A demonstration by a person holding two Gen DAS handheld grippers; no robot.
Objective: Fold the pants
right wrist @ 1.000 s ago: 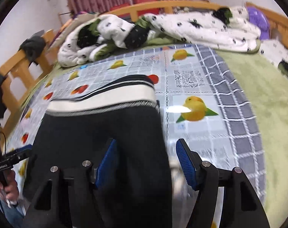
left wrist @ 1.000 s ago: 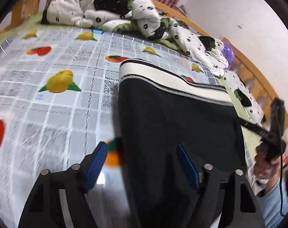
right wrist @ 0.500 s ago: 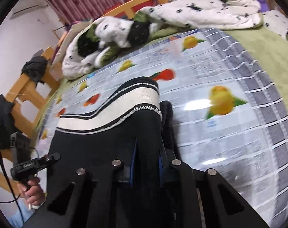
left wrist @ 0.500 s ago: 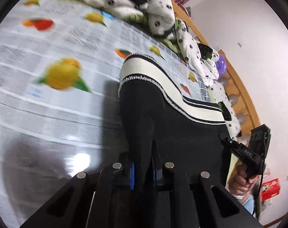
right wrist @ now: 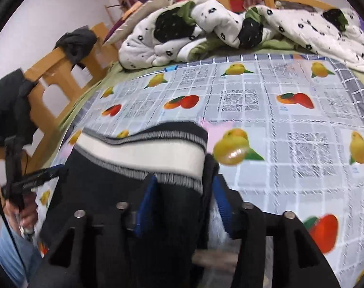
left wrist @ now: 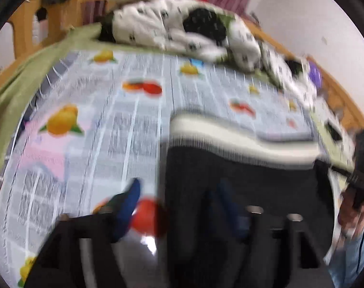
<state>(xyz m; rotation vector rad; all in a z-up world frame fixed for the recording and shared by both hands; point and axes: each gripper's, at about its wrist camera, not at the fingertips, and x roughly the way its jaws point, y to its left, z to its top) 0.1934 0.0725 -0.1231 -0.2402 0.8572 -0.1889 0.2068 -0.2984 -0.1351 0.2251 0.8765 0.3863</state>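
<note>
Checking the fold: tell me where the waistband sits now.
Right wrist view: waistband lies left of centre on the fruit-print cloth, just beyond the right gripper.

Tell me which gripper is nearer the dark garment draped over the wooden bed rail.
Left. The dark garment hangs on the bed rail on the left gripper's side; the right gripper straddles the pants' opposite edge, farther away. Both have just opened.

I note black pants [right wrist: 114, 192] with cream, black-striped waistband [right wrist: 143, 154]; grey-checked cloth [right wrist: 266, 100] printed with fruit; white quilt [right wrist: 206, 26], black flowers.
</note>
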